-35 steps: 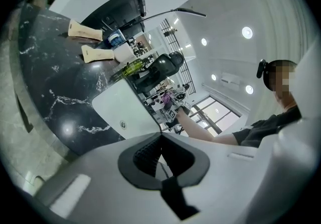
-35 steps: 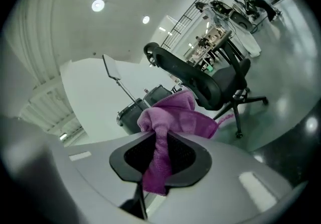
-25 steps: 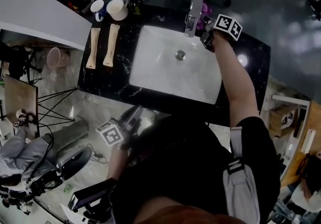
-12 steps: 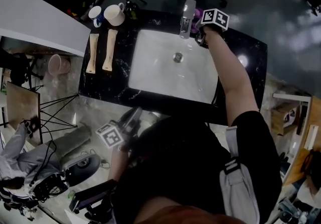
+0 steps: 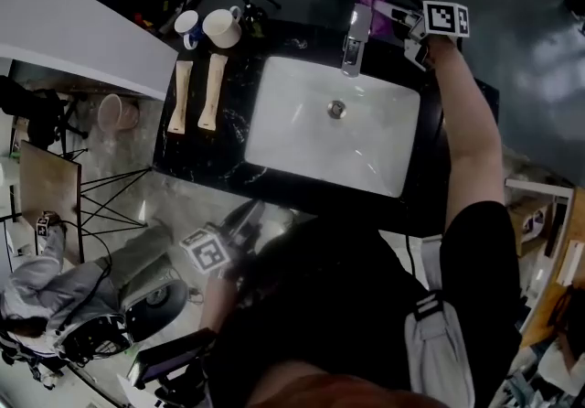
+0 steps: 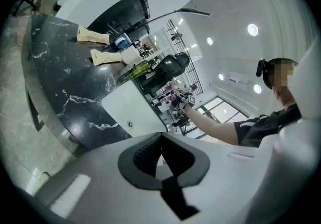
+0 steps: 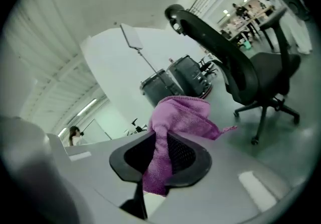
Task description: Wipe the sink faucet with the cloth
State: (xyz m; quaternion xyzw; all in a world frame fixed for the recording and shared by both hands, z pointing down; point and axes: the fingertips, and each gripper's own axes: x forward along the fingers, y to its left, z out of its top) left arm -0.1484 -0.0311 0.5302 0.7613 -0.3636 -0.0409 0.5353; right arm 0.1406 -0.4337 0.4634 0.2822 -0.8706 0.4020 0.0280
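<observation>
**Item 1, my right hand-held gripper (image 5: 398,18).** The jaws are clamped on the cloth (image 7: 173,120). A purple fold is pinched between the pads, and the loose end bunches up beyond them. The hand-held gripper hangs past the far edge of the table (image 5: 196,155), just behind the faucet and to its right.

**Item 2, faucet (image 5: 356,37).** Chrome, upright at the back rim of the sink (image 5: 302,141), spout over the basin. The cloth seems to be off it. My right gripper view shows only the room and an office chair (image 7: 251,75) past the cloth, though the head view is too dim to rule out a brush against the top.

**Item 3, my left hand-held gripper (image 6: 161,160).** The jaws are together with nothing between them. It is held low at the near side of the table, well apart from the faucet.

**Item 4, not in use.** Two mugs (image 5: 208,26) and two pale flat tubes (image 5: 197,93) lie left of the sink.

**Step in hand.** The cloth is gripped but off the metal, so I judge this a repositioning within the wipe, not a stroke.

**Next move calls for:**
- bringing the bunched end of the cloth down onto the faucet body or spout
- pressing lightly and drawing the cloth along it
- keeping the pinch firm so the fold does not slip
- letting only fabric, not the jaw edges, meet the chrome
</observation>
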